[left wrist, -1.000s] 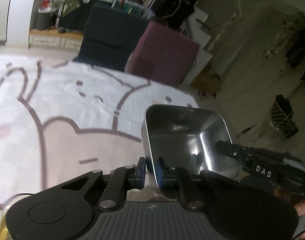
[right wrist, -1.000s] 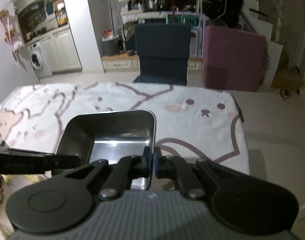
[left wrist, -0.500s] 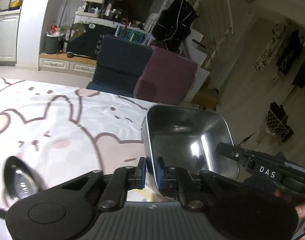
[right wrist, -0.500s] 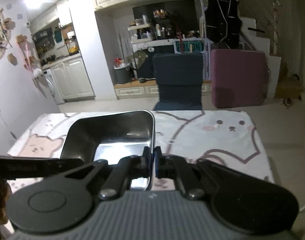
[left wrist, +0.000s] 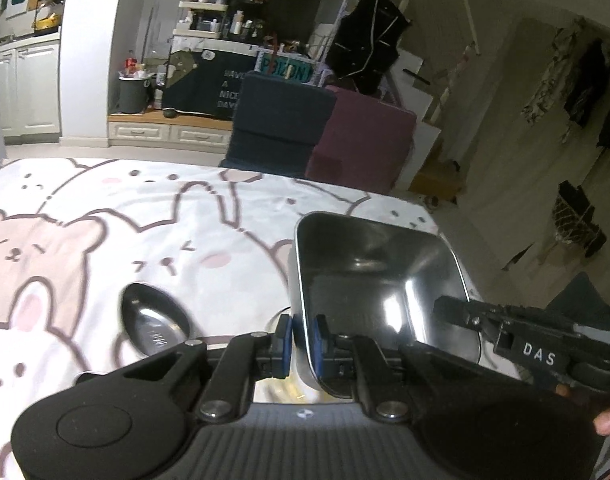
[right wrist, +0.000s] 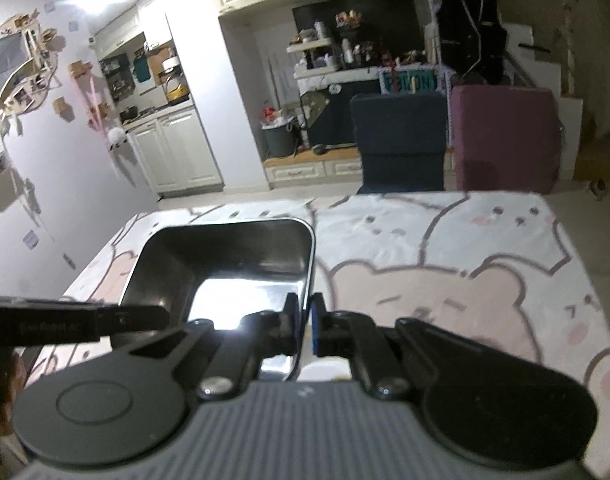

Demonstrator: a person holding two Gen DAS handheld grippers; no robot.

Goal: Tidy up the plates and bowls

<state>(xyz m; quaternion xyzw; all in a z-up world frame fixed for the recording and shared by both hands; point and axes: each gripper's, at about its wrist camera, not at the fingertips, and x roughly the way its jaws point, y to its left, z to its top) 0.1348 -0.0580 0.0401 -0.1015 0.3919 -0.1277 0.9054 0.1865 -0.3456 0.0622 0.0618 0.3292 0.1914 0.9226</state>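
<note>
You've got L gripper (left wrist: 301, 340) + R gripper (right wrist: 303, 326) both pinched on steel bowl (left wrist: 369, 276) walls — held above table's near right corner (left wrist: 421, 216). Not placed yet; spoon (left wrist: 155, 322) untouched.

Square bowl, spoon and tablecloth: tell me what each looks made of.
Square bowl: looks like polished stainless steel; its walls mirror the light with bright glints.
Spoon: apparently the same shiny metal, dark and reflective, with faint stamped lettering.
Tablecloth: probably matte fabric or soft vinyl with printed cartoon animals; no glare, but the weave is not discernible.
</note>
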